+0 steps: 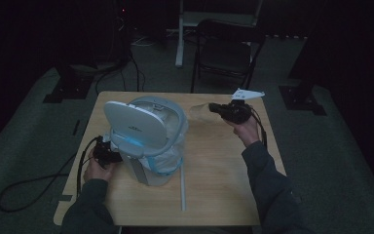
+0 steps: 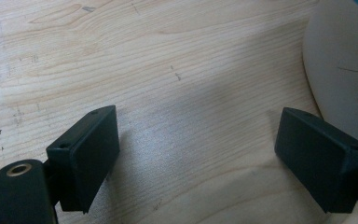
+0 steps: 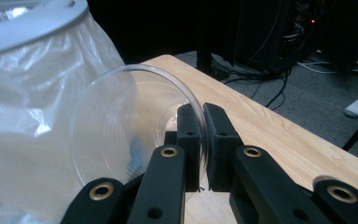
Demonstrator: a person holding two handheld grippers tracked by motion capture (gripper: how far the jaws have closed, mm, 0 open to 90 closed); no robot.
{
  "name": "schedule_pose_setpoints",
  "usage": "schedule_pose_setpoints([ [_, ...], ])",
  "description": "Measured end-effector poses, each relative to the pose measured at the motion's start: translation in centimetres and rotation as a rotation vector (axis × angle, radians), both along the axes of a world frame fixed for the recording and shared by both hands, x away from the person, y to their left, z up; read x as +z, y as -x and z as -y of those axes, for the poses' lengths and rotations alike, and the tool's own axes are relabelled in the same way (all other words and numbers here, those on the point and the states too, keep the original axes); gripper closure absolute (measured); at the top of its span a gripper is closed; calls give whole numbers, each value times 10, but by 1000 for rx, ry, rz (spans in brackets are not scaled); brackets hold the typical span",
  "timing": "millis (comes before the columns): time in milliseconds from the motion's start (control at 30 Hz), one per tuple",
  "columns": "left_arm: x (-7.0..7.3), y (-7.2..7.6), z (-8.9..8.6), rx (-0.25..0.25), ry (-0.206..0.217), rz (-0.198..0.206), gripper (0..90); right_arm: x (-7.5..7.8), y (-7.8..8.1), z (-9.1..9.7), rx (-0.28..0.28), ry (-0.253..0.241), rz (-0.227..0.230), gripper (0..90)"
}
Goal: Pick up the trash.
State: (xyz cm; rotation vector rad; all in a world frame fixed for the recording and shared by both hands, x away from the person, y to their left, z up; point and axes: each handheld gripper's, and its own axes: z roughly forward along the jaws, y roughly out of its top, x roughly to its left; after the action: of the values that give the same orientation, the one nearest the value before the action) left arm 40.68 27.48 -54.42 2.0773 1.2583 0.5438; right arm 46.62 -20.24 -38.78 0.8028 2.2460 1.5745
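Cup (image 3: 130, 126) of clear plastic, pinched by its rim in the right tool (image 3: 204, 140), jaws nearly closed with only the thin wall between them. Held off the table (image 1: 224, 165), tipped on its side with the mouth turned toward the bin (image 1: 148, 136), just beside the bin's far right edge. Gripped at the rim rather than round the body, likely because the wall is soft and would buckle under a wider squeeze, and because a rim hold leaves the mouth free for tipping or dropping in. Lined with a thin plastic bag (image 3: 32, 116), lid (image 1: 131, 122) swung up and open toward the person, so ready to take the cup from above.

Left tool (image 2: 193, 154) resting low over bare wood at the bin's near left side, jaws standing wide apart with nothing between them, pale curved base (image 2: 345, 70) of the bin just beside one jaw. Parked there probably to steady the bin if nudged.
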Motion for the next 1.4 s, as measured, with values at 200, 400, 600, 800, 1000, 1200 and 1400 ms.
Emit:
schedule_pose_setpoints([
  [200,0,0,0,0,0,0,144,8,-4,-8,13,-12,10,855],
  [400,0,0,0,0,0,0,144,13,-8,-15,24,-46,12,855],
  [600,0,0,0,0,0,0,145,21,-6,-20,37,-83,35,855],
  [800,0,0,0,0,0,0,144,26,-3,-17,41,-154,38,855],
  [1000,0,0,0,0,0,0,144,33,1,-18,51,-187,58,855],
  [1200,0,0,0,0,0,0,144,40,1,-19,58,-210,67,855],
  [1400,0,0,0,0,0,0,144,48,2,-25,71,-210,85,855],
])
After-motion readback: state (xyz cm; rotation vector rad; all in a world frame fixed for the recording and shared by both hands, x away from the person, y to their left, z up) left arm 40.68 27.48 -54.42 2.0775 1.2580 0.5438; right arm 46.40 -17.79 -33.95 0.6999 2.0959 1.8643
